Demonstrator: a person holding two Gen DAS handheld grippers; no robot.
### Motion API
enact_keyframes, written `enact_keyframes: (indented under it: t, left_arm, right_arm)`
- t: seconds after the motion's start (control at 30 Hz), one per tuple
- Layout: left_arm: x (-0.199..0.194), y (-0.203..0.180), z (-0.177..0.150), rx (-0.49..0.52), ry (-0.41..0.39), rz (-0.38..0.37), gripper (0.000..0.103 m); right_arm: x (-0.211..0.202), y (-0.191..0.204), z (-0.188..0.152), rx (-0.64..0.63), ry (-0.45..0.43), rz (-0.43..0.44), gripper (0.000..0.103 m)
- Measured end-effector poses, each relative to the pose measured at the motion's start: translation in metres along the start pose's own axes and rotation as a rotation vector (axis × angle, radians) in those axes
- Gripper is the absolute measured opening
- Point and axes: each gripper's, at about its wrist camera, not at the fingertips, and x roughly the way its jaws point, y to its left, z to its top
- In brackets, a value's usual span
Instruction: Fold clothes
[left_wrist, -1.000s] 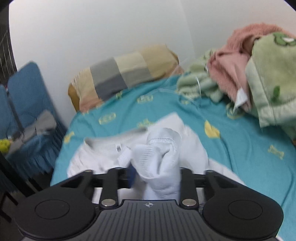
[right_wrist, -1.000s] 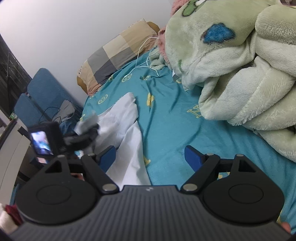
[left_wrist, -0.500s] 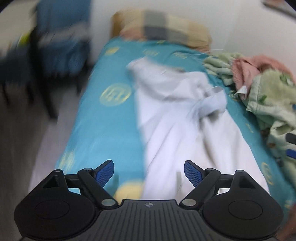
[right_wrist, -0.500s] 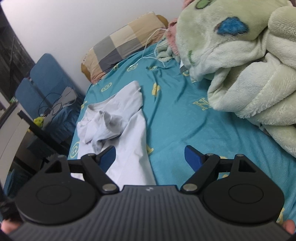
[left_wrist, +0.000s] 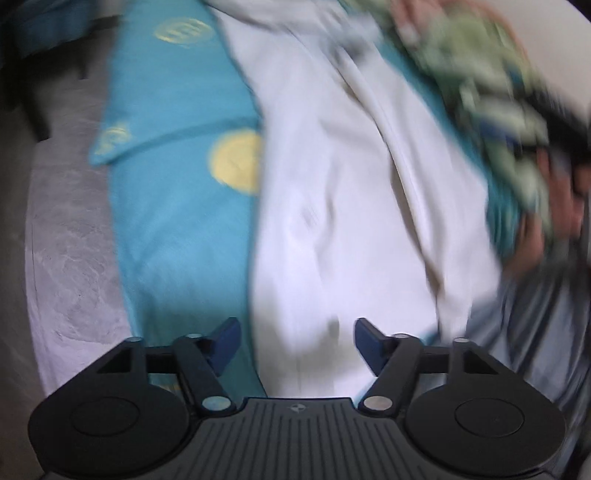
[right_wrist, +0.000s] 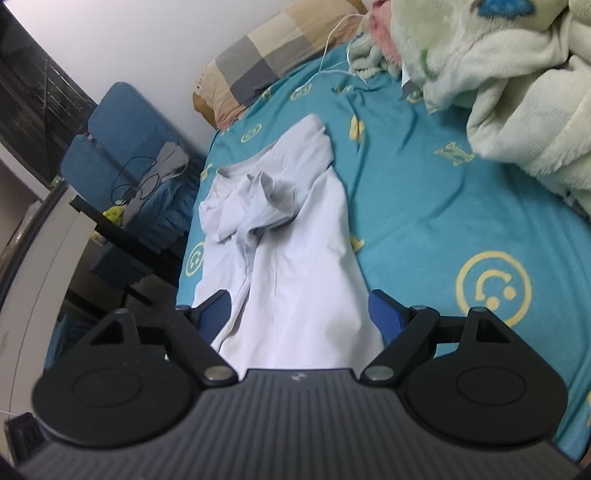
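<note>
A white T-shirt (right_wrist: 295, 258) lies lengthwise on the teal bedsheet (right_wrist: 424, 206), one sleeve bunched over its chest near the collar. The left wrist view is blurred; there the T-shirt (left_wrist: 340, 192) runs up the middle. My left gripper (left_wrist: 295, 345) points steeply down over the shirt's lower part near the bed's edge, its jaws closing but still apart, with cloth below them and nothing gripped. My right gripper (right_wrist: 299, 314) hovers open above the shirt's hem, blue pads either side of the cloth without pressing it.
A green plush blanket (right_wrist: 498, 81) is piled at the right, with a pink one behind. A checked pillow (right_wrist: 273, 55) and a white cable lie at the head. A blue chair (right_wrist: 125, 147) stands left of the bed. Grey floor (left_wrist: 66, 240) lies past the bed's left edge.
The left gripper let go of the white sleeve, which dropped onto the shirt's chest. It swung back toward the hem and tipped downward. The right gripper shifted slightly left over the hem.
</note>
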Motion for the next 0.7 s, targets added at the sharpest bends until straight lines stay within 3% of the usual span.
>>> enact_keyframes:
  t: [0.1, 0.13, 0.27, 0.33, 0.53, 0.7]
  left_arm:
    - [0.02, -0.024, 0.003, 0.109, 0.081, 0.016, 0.063]
    - [0.024, -0.029, 0.003, 0.136, 0.103, 0.039, 0.057]
    - [0.03, -0.036, 0.008, 0.187, 0.16, 0.149, 0.012]
    - [0.019, -0.039, 0.01, 0.185, 0.156, 0.174, 0.004]
    - [-0.037, -0.076, 0.02, 0.178, 0.065, 0.189, 0.003]
    - [-0.061, -0.134, 0.03, 0.18, -0.05, 0.104, 0.003]
  right_arm:
    - [0.003, 0.005, -0.002, -0.023, 0.002, -0.008, 0.083]
    - [0.003, 0.006, -0.002, -0.026, 0.004, -0.007, 0.083]
    - [0.006, 0.004, -0.002, -0.024, 0.014, -0.005, 0.083]
    - [0.005, 0.002, -0.002, -0.016, 0.016, 0.001, 0.083]
    - [0.0, -0.005, 0.001, 0.018, 0.015, 0.031, 0.083]
    - [-0.007, -0.014, 0.004, 0.052, 0.011, 0.057, 0.083]
